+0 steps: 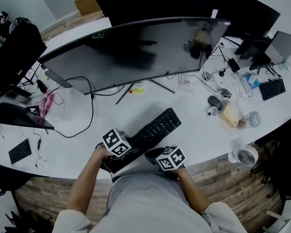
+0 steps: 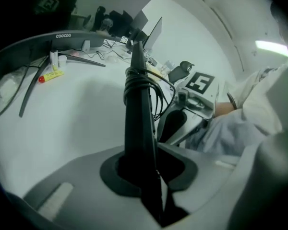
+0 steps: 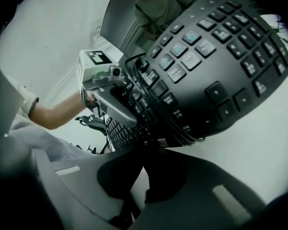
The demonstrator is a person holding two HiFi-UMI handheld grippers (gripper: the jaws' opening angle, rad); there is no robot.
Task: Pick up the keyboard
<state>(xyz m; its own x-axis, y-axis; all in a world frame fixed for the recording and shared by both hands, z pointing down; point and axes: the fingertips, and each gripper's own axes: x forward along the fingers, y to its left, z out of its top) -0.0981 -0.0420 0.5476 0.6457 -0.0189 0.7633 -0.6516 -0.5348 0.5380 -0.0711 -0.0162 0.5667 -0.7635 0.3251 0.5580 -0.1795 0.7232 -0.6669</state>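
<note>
The black keyboard (image 1: 155, 128) lies slantwise over the white desk (image 1: 199, 135), just in front of me, with its cable wound round its near part. My left gripper (image 1: 111, 154) is shut on the near left end, where the keyboard (image 2: 137, 114) shows edge-on between the left gripper's (image 2: 144, 171) jaws. At the near right edge my right gripper (image 1: 160, 155) is shut too. In the right gripper view the key face (image 3: 206, 66) fills the frame above the right gripper (image 3: 144, 174). Whether the far end touches the desk I cannot tell.
A wide curved monitor (image 1: 136, 52) stands just behind the keyboard, with a yellow tube (image 1: 137, 90) by its stand. A black cable (image 1: 82, 115) loops at the left. A mouse (image 1: 214, 101), bottles and a small fan (image 1: 246, 155) crowd the right; a second keyboard (image 1: 272, 89) lies far right.
</note>
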